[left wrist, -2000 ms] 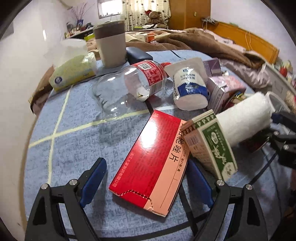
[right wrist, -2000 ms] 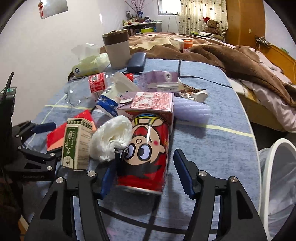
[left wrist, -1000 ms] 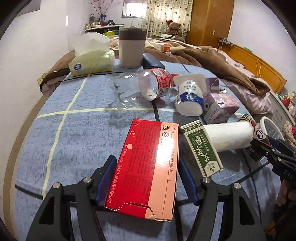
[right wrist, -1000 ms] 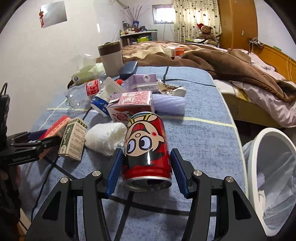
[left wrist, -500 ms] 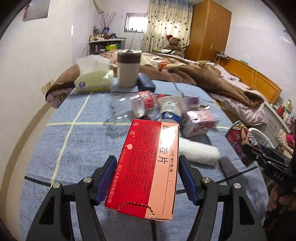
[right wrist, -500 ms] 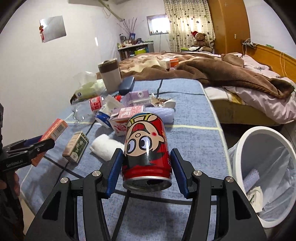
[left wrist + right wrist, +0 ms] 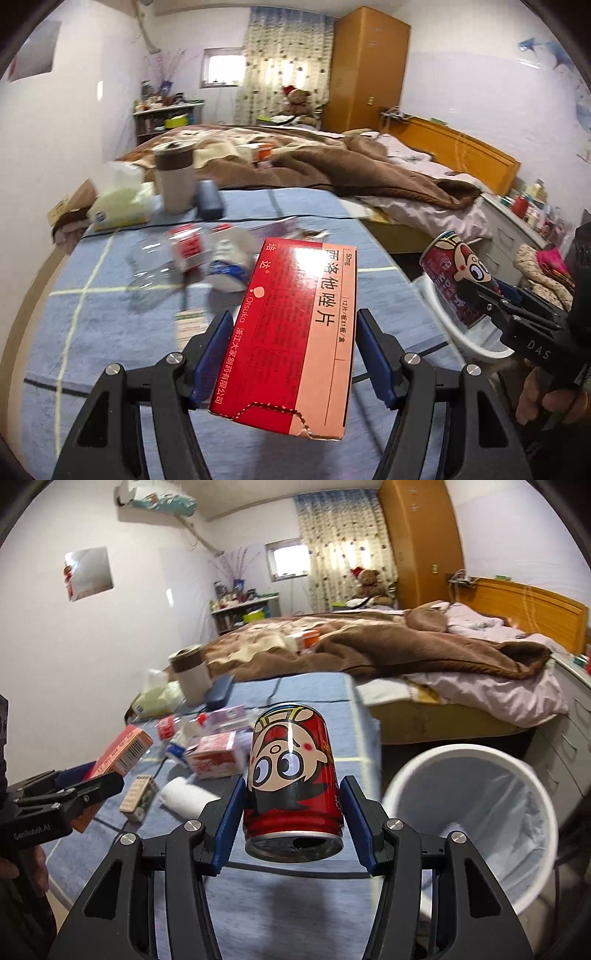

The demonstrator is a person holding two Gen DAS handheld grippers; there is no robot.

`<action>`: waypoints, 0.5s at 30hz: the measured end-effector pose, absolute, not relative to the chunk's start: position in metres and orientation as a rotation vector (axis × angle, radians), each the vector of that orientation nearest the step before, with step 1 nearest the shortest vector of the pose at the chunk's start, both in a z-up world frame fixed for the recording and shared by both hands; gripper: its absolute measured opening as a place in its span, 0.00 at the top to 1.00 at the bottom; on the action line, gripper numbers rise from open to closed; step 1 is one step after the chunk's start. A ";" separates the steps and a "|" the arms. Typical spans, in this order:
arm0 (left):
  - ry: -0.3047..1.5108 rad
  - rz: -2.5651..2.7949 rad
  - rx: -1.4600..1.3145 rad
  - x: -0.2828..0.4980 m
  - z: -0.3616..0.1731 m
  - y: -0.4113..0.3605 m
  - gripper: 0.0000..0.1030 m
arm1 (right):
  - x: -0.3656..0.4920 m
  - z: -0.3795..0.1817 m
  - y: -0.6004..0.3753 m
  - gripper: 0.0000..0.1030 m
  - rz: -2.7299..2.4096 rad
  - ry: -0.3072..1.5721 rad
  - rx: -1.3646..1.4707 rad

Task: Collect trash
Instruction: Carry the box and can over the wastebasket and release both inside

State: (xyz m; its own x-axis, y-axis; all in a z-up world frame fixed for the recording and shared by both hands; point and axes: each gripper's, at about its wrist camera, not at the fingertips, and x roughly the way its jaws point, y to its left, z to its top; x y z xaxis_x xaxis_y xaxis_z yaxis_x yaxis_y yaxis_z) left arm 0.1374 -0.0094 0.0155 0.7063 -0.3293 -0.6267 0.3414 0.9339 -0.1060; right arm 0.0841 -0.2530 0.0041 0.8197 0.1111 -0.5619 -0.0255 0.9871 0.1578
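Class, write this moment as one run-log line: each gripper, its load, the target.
left gripper: shut on red cardboard box | right gripper: shut on red cartoon can | target: white lined bin, ahead

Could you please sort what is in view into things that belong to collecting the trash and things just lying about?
Belongs to the job:
- red box in the left gripper
- cartoon can in the right gripper
- white bin
- empty bottle
- green carton

Just lying about:
- tissue pack
- lidded mug
- brown blanket

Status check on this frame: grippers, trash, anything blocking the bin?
Left gripper shut on red box. Right gripper shut on cartoon can. White bin open, lined, nothing blocking it.
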 end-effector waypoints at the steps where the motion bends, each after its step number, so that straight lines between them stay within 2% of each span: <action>1: 0.690 -0.387 0.021 0.137 0.016 -0.017 0.33 | 0.083 0.005 -0.257 0.47 0.063 0.605 0.147; 15: 0.688 -0.570 0.083 0.141 0.016 -0.130 0.33 | 0.069 0.002 -0.330 0.47 -0.134 0.614 0.170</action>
